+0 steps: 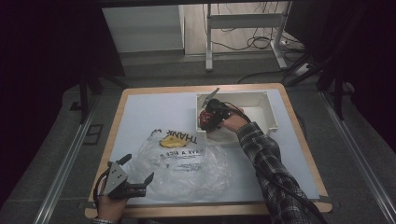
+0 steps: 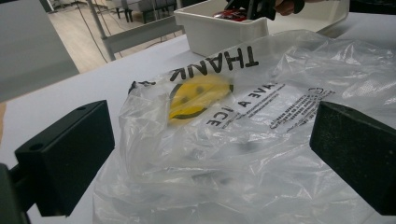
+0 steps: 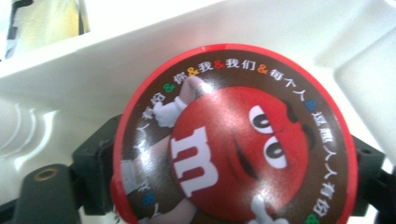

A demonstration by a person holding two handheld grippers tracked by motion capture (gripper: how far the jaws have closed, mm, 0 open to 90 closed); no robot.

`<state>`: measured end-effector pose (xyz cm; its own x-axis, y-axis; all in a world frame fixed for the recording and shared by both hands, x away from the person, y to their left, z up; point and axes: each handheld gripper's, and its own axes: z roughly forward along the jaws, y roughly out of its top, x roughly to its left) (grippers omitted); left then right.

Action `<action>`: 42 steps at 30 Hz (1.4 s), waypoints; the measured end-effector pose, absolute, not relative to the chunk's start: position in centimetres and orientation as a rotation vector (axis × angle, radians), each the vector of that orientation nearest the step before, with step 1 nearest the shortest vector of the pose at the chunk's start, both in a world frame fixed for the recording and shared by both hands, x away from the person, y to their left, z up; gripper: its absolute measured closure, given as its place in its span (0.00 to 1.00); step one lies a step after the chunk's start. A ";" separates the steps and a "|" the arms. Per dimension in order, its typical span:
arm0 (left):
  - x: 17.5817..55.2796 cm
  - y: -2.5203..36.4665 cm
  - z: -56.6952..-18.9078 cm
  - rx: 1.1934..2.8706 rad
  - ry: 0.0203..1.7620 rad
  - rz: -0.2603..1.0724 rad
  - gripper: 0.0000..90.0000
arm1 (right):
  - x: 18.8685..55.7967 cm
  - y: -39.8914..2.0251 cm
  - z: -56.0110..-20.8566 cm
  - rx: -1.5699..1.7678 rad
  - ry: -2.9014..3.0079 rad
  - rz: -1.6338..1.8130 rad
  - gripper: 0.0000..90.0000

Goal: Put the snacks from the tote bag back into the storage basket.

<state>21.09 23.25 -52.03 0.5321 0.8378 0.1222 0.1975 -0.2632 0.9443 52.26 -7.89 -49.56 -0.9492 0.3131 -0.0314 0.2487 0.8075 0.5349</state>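
Right gripper (image 1: 208, 122) inside the white plastic bin (image 1: 266, 112) at the table's far right, jaws on either side of a round red M&M's candy container (image 3: 233, 140); impossible to tell whether the pads press on it. Left gripper (image 1: 140, 177) near the table's front edge, released, jaws wide at the edge of a clear plastic bag (image 1: 187, 163) printed with a yellow smiley (image 2: 196, 95), lying flat on the white mat (image 1: 140, 112).
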 end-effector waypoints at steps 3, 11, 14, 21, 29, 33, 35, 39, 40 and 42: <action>21.1 23.2 -52.0 1.760 0.868 0.793 0.00 | 52.2 -8.0 -49.6 0.448 2.875 0.833 0.13; 21.1 23.2 -52.0 1.759 0.869 0.795 0.00 | 51.9 -8.3 -49.5 0.452 2.849 0.855 0.09; 21.1 23.2 -52.0 1.759 0.869 0.795 0.00 | 51.8 -8.3 -49.4 0.453 2.839 0.872 0.08; 21.1 23.2 -52.0 1.760 0.868 0.794 0.00 | 51.5 -8.4 -48.9 0.438 2.813 0.885 0.08; 21.1 23.2 -52.1 1.763 0.867 0.795 0.00 | 51.1 -8.6 -48.3 0.441 2.795 0.906 0.08; 21.1 23.2 -52.1 1.763 0.868 0.795 0.00 | 50.9 -8.8 -48.1 0.438 2.783 0.916 0.08; 21.1 23.2 -52.1 1.763 0.868 0.795 0.00 | 50.8 -8.8 -48.0 0.440 2.775 0.921 0.07; 21.1 23.1 -52.1 1.763 0.868 0.795 0.00 | 50.6 -9.0 -47.8 0.442 2.768 0.941 0.07; 21.1 23.1 -52.1 1.763 0.867 0.795 0.00 | 50.6 -9.0 -47.8 0.444 2.768 0.947 0.07; 21.1 23.1 -52.1 1.764 0.867 0.795 0.00 | 50.5 -9.2 -47.7 0.449 2.761 0.958 0.06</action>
<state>21.09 23.15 -52.07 0.5317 0.8376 0.1258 0.1983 -0.2675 0.9429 50.49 -9.16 -47.75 -0.9373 0.3406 -0.0738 0.2217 0.7462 0.6277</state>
